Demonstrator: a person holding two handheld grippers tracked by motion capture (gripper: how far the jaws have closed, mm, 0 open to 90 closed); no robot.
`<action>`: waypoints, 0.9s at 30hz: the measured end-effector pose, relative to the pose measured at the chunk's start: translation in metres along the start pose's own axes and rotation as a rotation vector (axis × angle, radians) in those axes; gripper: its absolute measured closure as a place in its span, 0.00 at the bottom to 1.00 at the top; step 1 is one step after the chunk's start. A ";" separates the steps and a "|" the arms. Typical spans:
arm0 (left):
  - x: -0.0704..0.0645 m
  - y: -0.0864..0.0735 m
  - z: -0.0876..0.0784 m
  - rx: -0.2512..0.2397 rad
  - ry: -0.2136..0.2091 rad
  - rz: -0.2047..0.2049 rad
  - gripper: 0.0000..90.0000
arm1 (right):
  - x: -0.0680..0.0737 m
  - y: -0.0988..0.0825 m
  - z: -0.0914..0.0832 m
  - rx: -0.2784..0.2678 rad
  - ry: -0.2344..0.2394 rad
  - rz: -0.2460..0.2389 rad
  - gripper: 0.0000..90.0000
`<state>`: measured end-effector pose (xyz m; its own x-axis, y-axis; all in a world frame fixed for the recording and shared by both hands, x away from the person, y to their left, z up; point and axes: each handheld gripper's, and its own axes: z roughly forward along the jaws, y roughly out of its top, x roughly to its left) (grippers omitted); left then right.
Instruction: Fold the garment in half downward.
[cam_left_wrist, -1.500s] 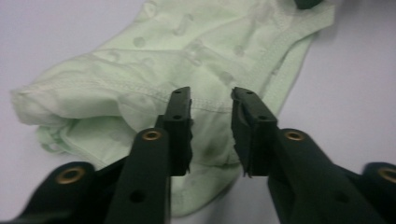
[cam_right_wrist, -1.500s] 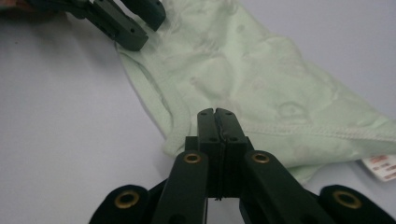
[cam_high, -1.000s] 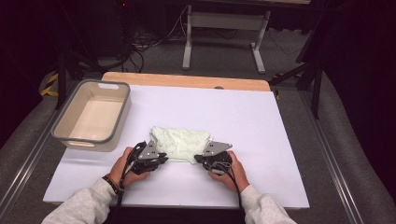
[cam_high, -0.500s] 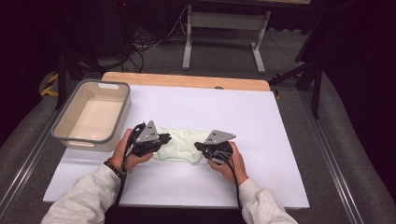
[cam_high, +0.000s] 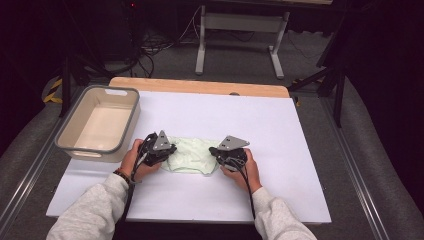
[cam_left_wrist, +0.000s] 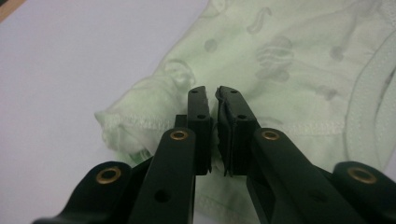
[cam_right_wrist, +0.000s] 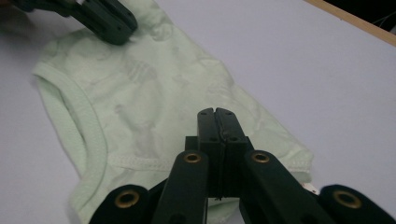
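A pale green baby garment (cam_high: 192, 156) with faint grey prints lies on the white table top (cam_high: 260, 120), in front of the person. My left gripper (cam_high: 171, 149) sits at its left side, jaws shut on a bunched hem of the cloth (cam_left_wrist: 140, 121). In the left gripper view the left gripper (cam_left_wrist: 214, 93) has fabric pinched in the thin slit between its jaws. My right gripper (cam_high: 215, 151) holds the garment's right side. In the right gripper view the right gripper (cam_right_wrist: 215, 113) is closed tight over the garment (cam_right_wrist: 140, 102), with the left gripper (cam_right_wrist: 112, 23) far across it.
A grey-rimmed beige bin (cam_high: 134, 117) stands empty at the table's left, close to my left hand. A wooden strip (cam_high: 200, 86) borders the far edge. Metal rails run along both sides of the table, and a stand's legs (cam_high: 202, 50) rise beyond it.
Both grippers have moved away from the person, from the garment's near edge to its sides, taking cloth with them. The garment now looks narrower from front to back.
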<state>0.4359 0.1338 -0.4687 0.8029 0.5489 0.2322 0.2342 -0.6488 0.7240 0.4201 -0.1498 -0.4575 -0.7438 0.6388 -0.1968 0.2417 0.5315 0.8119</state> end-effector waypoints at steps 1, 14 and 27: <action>0.000 -0.002 -0.001 0.001 0.006 0.004 0.94 | 0.000 -0.001 0.001 0.004 -0.006 0.000 1.00; -0.006 -0.013 -0.006 -0.010 0.010 -0.032 0.96 | -0.019 -0.014 0.004 0.107 -0.126 0.035 1.00; 0.008 0.006 -0.015 -0.113 0.064 -0.037 0.99 | -0.022 0.007 -0.007 -0.063 -0.085 0.091 1.00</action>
<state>0.4358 0.1424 -0.4523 0.7577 0.6059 0.2424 0.1967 -0.5662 0.8005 0.4343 -0.1640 -0.4437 -0.6645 0.7291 -0.1640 0.2645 0.4347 0.8609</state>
